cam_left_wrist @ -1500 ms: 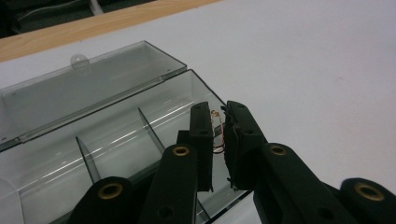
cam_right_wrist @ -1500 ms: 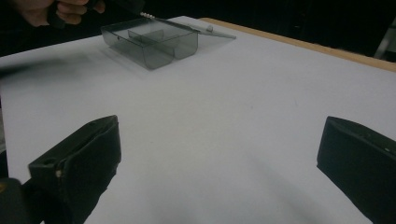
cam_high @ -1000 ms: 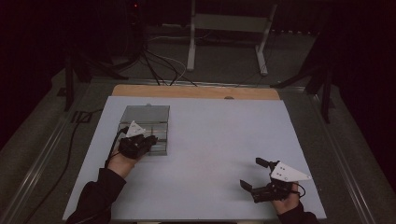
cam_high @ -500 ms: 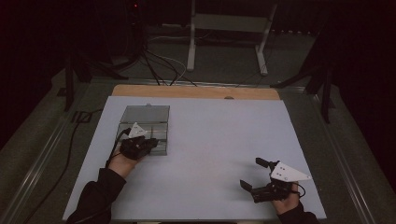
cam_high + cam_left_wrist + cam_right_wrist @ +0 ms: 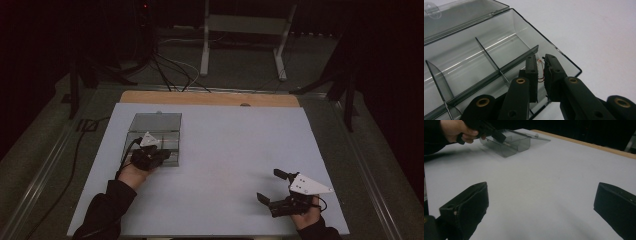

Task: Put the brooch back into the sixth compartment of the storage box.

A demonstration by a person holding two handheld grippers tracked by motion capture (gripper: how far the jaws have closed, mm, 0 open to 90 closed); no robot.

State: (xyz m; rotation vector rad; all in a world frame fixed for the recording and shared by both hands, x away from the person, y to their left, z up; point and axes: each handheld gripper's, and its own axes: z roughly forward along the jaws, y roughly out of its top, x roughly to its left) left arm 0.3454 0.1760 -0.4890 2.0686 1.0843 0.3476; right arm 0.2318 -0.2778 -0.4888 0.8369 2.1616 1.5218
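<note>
Left tool (image 5: 540, 72) clamped on a tiny, hard-to-identify wire part (image 5: 540, 71) over the box (image 5: 486, 50); right tool (image 5: 541, 210) apart.

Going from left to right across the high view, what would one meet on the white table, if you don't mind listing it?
Left gripper at the clear compartment box → bare white table → right gripper.

One box (image 5: 155, 131) (lid open), two grippers, one wire piece (image 5: 540, 71).
</note>
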